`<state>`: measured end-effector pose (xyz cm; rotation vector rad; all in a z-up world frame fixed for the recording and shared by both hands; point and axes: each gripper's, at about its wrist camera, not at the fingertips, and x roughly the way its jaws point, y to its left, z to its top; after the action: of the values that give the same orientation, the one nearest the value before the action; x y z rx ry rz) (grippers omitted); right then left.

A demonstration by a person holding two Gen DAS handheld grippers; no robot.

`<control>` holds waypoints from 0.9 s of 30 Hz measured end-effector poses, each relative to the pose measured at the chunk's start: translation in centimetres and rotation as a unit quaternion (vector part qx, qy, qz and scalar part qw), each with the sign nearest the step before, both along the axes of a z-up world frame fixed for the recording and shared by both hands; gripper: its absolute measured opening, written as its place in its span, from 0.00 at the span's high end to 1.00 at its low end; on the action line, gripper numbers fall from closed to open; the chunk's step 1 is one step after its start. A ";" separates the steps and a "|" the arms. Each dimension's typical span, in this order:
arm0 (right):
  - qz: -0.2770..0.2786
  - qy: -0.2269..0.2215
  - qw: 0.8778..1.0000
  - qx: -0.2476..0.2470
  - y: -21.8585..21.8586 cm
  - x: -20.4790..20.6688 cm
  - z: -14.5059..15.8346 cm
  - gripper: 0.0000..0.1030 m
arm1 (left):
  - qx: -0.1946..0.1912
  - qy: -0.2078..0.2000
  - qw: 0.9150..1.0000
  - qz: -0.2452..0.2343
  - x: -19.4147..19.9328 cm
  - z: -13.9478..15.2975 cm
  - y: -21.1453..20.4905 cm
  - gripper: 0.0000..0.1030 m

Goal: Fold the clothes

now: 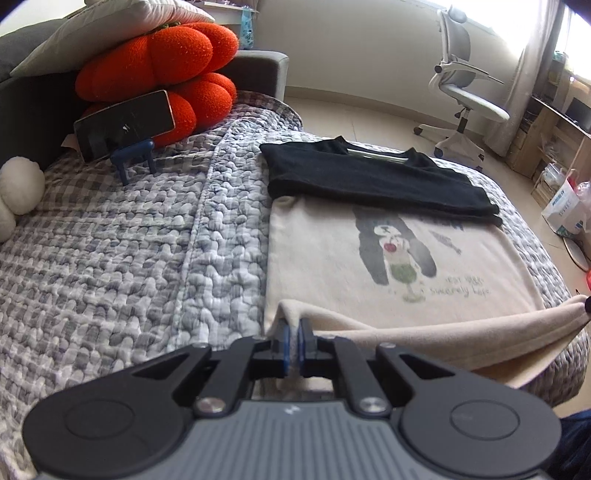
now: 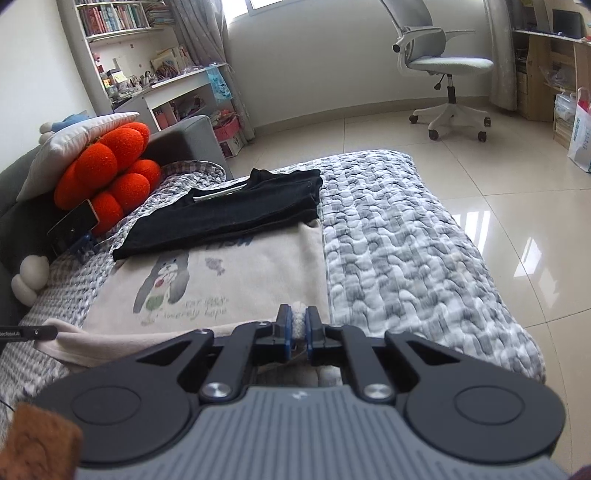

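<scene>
Left gripper (image 1: 294, 328): jaws pressed together on the near left corner of the cream shirt (image 1: 332, 251), a fold of cloth poking up between the blue pads.
Right gripper (image 2: 299, 325): jaws closed on the near right corner of the same shirt, a small bunch of cream fabric caught between them.
Cream shirt (image 2: 258, 273): lies flat on the bed, printed side up, showing a dog drawing and some script; its near hem is lifted off the quilt and hangs in a sagging band between the two grippers.
Black garment (image 1: 369, 177): folded, resting across the far end of the cream shirt and overlapping it.
Bed (image 1: 129, 258): covered by a grey and white checked quilt, puffy in texture.
Orange cushion (image 1: 159, 70): stacked lobes at the head of the bed, under a white pillow (image 1: 110, 26).
Phone (image 1: 125, 123): propped on a blue stand, leaning against the orange cushion.
Office chair (image 2: 447, 74): on the tiled floor, well apart from the bed.
</scene>
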<state>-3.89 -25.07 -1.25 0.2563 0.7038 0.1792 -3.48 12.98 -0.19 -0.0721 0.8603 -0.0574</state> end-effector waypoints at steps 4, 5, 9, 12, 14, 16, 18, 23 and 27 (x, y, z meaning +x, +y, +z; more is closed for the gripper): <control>-0.010 0.036 0.999 0.000 0.1 3.5 -0.4 0.91 | -0.023 0.030 0.999 0.015 3.5 -0.6 0.6 0.96; -0.010 0.045 0.999 -0.002 0.2 4.4 -0.6 0.91 | -0.029 0.038 0.999 0.020 4.3 -0.7 0.7 0.96; -0.010 0.084 0.996 -0.008 0.1 7.9 -1.2 0.91 | -0.033 0.069 0.997 0.026 7.5 -1.6 0.8 0.95; -0.010 0.107 0.994 -0.010 -0.1 10.0 -1.9 0.91 | -0.036 0.094 0.994 0.031 9.6 -2.4 0.9 0.94; -0.009 0.120 0.993 -0.010 -0.2 11.3 -2.4 0.91 | -0.044 0.107 0.993 0.029 10.5 -2.7 1.0 0.92; -0.009 0.127 0.992 -0.007 -0.4 12.1 -2.8 0.90 | -0.053 0.115 0.991 0.030 11.2 -2.9 1.2 0.91; -0.008 0.128 0.992 0.003 -0.7 12.5 -3.0 0.90 | -0.061 0.113 0.991 0.036 11.4 -2.6 1.7 0.88; -0.014 0.123 0.991 0.042 -1.7 13.6 -2.5 0.90 | -0.071 0.094 0.992 0.044 11.1 -1.5 3.5 0.78; -0.026 0.107 0.994 0.005 -2.1 13.9 -1.9 0.90 | -0.075 0.075 0.993 0.047 10.6 -0.4 5.0 0.78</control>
<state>10.06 -27.13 -3.12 0.3054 0.9079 0.1053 7.08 18.00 -0.62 -0.2599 1.0010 -0.0287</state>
